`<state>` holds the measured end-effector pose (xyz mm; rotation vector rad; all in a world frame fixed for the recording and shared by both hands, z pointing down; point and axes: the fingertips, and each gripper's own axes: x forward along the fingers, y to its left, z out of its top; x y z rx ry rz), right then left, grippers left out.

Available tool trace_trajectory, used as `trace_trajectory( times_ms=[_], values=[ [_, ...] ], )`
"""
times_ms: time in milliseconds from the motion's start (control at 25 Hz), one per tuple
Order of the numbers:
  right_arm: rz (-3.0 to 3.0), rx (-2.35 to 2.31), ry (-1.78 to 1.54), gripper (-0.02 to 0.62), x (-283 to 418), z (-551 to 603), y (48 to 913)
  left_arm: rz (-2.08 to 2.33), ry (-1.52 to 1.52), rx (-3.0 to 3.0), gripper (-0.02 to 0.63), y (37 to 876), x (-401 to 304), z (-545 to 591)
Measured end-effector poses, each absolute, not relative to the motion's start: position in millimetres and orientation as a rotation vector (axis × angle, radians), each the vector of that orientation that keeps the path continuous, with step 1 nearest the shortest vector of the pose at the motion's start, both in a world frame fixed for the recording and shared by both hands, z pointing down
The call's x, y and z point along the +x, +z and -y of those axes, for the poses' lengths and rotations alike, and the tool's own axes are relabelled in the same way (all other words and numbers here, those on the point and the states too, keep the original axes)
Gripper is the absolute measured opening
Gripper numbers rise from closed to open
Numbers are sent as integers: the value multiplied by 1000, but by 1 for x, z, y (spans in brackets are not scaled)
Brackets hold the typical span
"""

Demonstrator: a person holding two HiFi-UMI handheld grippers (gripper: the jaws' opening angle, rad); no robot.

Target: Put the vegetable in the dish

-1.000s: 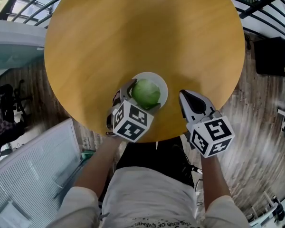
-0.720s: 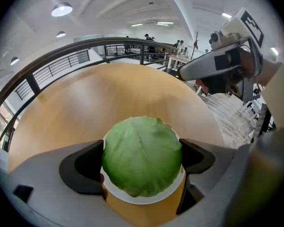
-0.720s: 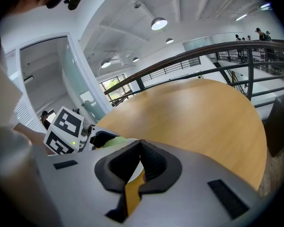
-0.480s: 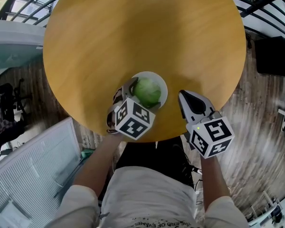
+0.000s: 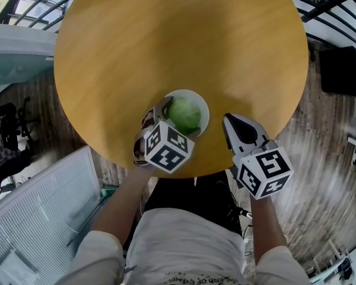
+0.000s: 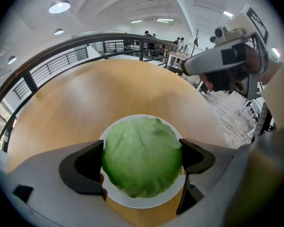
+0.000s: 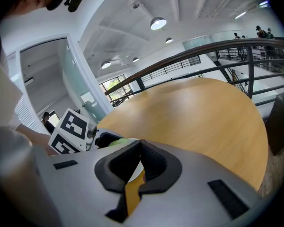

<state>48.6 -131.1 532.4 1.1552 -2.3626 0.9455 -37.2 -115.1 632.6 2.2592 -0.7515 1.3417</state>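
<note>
Already the green cabbage (image 5: 185, 114) sits inside the white dish (image 6: 138, 200), directly between the jaws of the left gripper (image 6: 142, 156). Those jaws stand one on each side of the cabbage, their dark pads touching its flanks, so the left gripper is clasped on it and has not let go. The dish lies just under and ahead of the jaws, its rim showing all round the leaves, near the edge of the round wooden table (image 5: 184, 34).

The right gripper (image 7: 141, 148) hangs to the right of the left one, apart from both dish and cabbage. Its jaws are pressed together with nothing between them, and it points out over the table.

By my reading, the placing step is nearly finished: the vegetable is where the task wants it, and only the release is left. The next move calls for spreading the left jaws enough to clear the cabbage's widest part, then drawing the gripper back toward the person without catching the dish rim or rolling the cabbage out. The right gripper need not do anything.
</note>
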Motion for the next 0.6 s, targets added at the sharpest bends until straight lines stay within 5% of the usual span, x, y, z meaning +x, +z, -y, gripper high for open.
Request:
trace_trajectory(
  times_ms=[600],
  values=[
    [2367, 1143, 951, 24, 49, 131, 531, 738, 1308, 2235, 488, 633, -36, 115]
  ],
)
